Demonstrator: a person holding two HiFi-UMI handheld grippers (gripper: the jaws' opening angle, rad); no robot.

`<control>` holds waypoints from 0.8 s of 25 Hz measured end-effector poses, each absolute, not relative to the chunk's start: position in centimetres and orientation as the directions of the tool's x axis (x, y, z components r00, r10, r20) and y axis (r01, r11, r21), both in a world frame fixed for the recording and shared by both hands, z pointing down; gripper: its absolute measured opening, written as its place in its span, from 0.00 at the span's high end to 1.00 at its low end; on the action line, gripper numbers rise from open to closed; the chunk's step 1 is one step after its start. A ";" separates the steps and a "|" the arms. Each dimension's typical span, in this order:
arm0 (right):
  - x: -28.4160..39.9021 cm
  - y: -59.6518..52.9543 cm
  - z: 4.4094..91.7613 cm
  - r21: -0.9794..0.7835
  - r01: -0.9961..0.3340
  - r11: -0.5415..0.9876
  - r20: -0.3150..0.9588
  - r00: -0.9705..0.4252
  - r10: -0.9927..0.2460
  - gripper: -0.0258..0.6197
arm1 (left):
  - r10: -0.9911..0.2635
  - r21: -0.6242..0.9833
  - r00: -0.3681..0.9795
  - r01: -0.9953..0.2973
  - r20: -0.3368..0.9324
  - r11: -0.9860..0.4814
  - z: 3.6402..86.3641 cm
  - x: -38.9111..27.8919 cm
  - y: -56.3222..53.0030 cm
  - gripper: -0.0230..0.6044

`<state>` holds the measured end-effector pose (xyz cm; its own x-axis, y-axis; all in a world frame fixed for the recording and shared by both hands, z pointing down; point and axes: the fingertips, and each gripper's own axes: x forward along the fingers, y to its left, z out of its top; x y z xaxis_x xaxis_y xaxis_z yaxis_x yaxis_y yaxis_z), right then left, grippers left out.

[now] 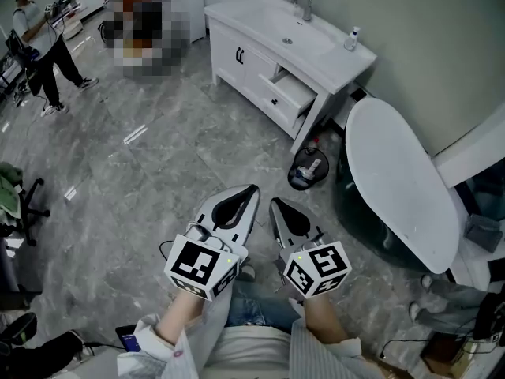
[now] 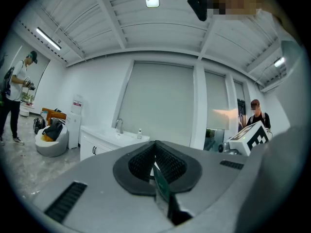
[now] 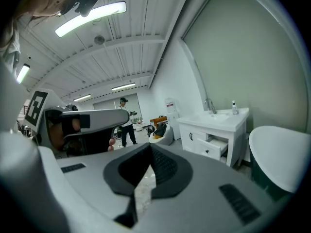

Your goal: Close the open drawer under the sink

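A white vanity cabinet with a sink stands several steps ahead across the floor. Its right-hand drawer is pulled out; the same open drawer shows in the right gripper view. My left gripper and right gripper are held low and side by side, far short of the cabinet. Both are shut with nothing between the jaws. In the left gripper view the gripper points at the vanity. In the right gripper view the gripper points left of the vanity.
A white oval bathtub lies right of the vanity, with a small black bin at the cabinet's near corner. A soap bottle and a faucet stand on the counter. A person stands far left; an office chair sits at the left edge.
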<state>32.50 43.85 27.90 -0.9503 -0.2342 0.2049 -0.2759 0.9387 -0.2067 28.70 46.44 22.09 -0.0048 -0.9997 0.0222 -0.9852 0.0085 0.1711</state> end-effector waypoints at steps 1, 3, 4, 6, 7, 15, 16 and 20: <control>32.2 43.5 28.0 -0.209 -0.276 0.938 0.208 -0.950 -0.233 0.95 | -1.000 0.173 -0.006 -0.985 0.024 0.010 22.2 28.3 46.1 0.94; 31.4 42.7 28.3 -0.213 -0.277 0.937 0.212 -0.949 -0.233 0.95 | -1.000 0.174 -0.005 -0.985 0.024 0.009 22.3 27.5 45.3 0.94; 30.9 42.2 28.5 -0.217 -0.280 0.935 0.213 -0.949 -0.234 0.95 | -1.000 0.173 -0.002 -0.985 0.023 0.006 22.4 27.0 44.7 0.94; 29.8 40.9 28.8 -0.224 -0.288 0.931 0.215 -0.947 -0.241 0.95 | -1.000 0.169 0.008 -0.986 0.023 -0.004 22.7 25.9 43.3 0.94; 29.2 40.2 28.8 -0.227 -0.293 0.929 0.216 -0.945 -0.246 0.95 | -1.000 0.170 0.014 -0.985 0.025 -0.009 22.8 25.2 42.5 0.94; 21.8 34.6 29.0 -0.229 -0.334 0.914 0.224 -0.932 -0.285 0.95 | -0.997 0.165 0.070 -0.984 0.041 -0.062 23.0 18.0 36.4 0.94; 20.7 33.7 28.8 -0.231 -0.337 0.913 0.223 -0.931 -0.288 0.95 | -0.996 0.162 0.075 -0.984 0.043 -0.067 22.9 16.9 35.5 0.94; 16.6 30.6 28.1 -0.230 -0.350 0.908 0.216 -0.928 -0.303 0.95 | -0.995 0.155 0.087 -0.985 0.048 -0.079 22.5 12.4 32.5 0.94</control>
<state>16.55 30.62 28.14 -0.9280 -0.3031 0.2165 -0.3502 0.9081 -0.2295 12.40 32.53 22.51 0.0872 -0.9951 0.0476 -0.9847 -0.0789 0.1551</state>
